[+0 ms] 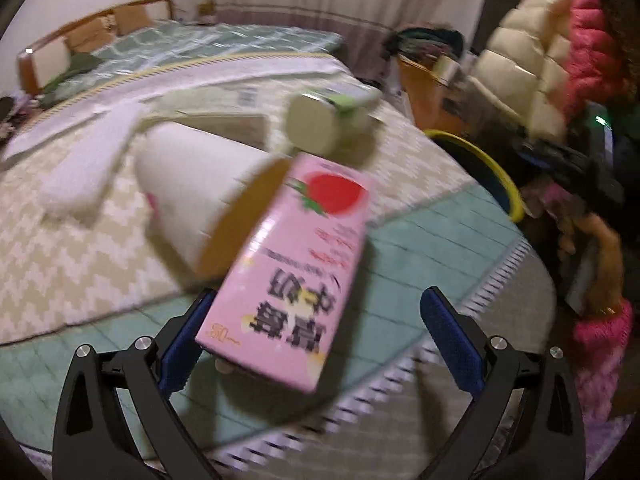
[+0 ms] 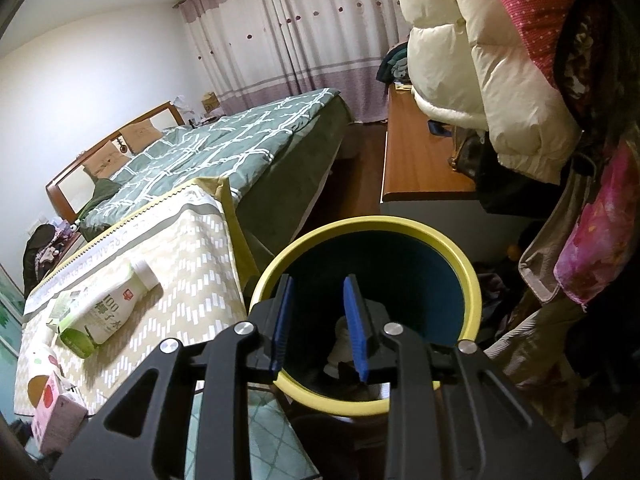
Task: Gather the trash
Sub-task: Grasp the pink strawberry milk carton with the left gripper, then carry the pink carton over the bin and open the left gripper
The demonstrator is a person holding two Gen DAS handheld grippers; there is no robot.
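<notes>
Your yellow-rimmed trash bin (image 2: 460, 264) fills the lower centre of the right wrist view, your right gripper (image 2: 318, 324) partly open and empty above it. In the left wrist view, your left gripper (image 1: 316, 332) gapes wide around the pink milk carton (image 1: 296, 264), centre frame; whether the left pad touches it is unclear. The paper cup (image 1: 192, 196) lies left of the carton and the bottle (image 1: 324, 120) above it.

The milk carton (image 1: 288, 264) is pink with a red strawberry and dark lettering. The paper cup (image 1: 192, 192) is white outside, tan inside. The bottle (image 2: 108, 316) is cream with a green label. The bin (image 2: 472, 280) has a yellow rim and dark teal interior. The quilt (image 2: 224, 152) is green with white lattice lines. Both tools carry blue pads (image 1: 452, 340) on black frames.
</notes>
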